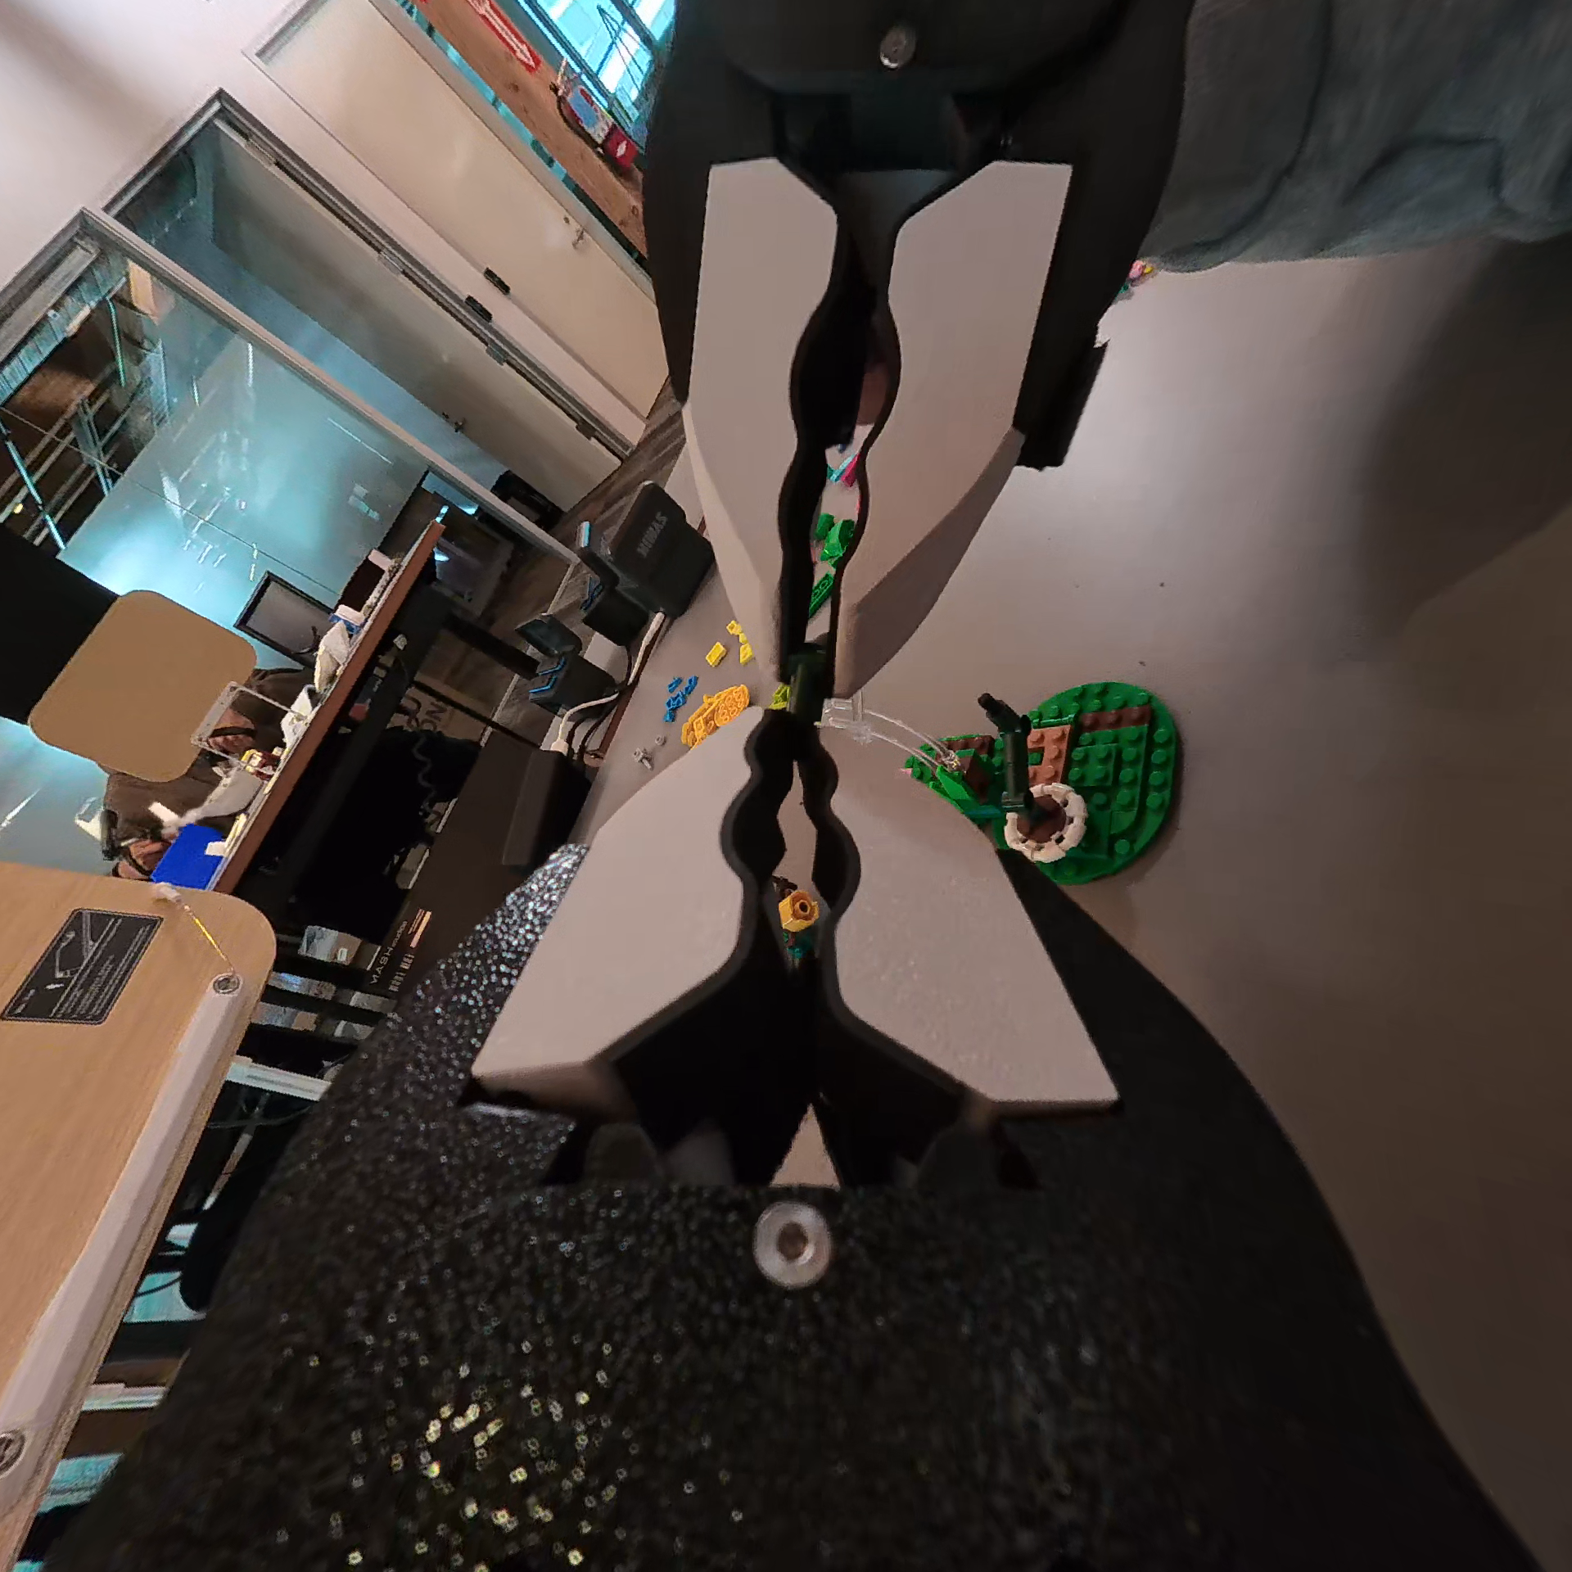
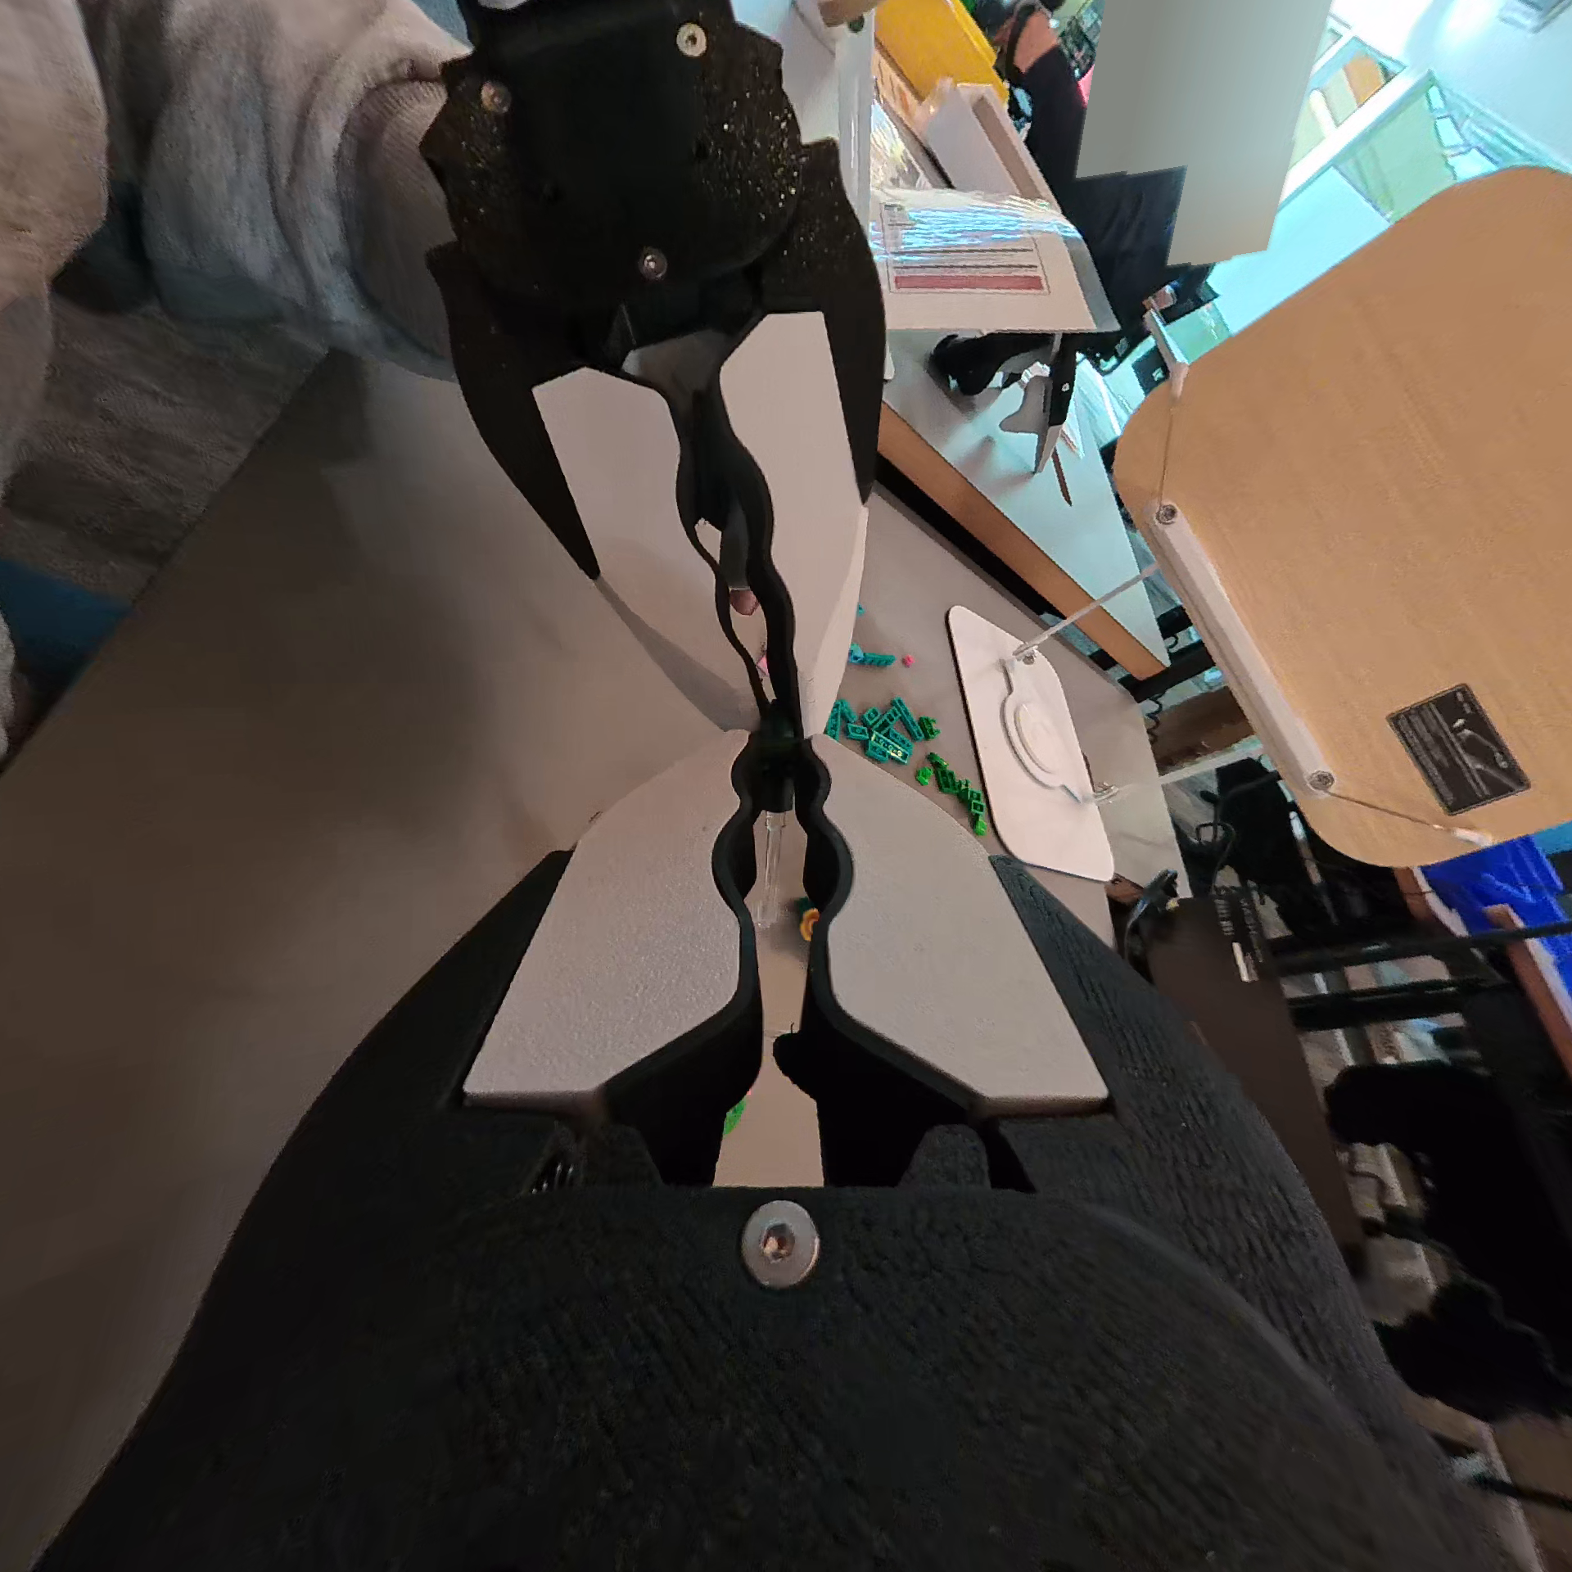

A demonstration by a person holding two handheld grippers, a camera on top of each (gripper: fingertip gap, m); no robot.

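My two grippers meet tip to tip above the grey table [image 1: 1276, 510]. My left gripper [image 1: 791, 723] is shut on the lower end of a small dark green stem piece [image 1: 804, 685]. My right gripper [image 1: 804, 668] comes in from the top of the left wrist view and is shut on the same stem. A clear piece [image 1: 846, 710] with thin curved stalks sticks out beside the stem. In the right wrist view my right gripper [image 2: 778, 753] pinches the dark green stem [image 2: 776, 738], with a clear rod [image 2: 770, 868] running back between its fingers. The left gripper [image 2: 776, 710] grips from above.
A round green baseplate [image 1: 1131, 748] with brown bricks, a white ring and a dark stem lies to the right. Loose yellow [image 1: 714, 714], blue [image 1: 680, 689] and green [image 1: 838, 536] pieces lie behind. Teal and green pieces [image 2: 885, 731] lie by a white board [image 2: 1029, 740]. Left and right tips are no more than a few centimetres apart.
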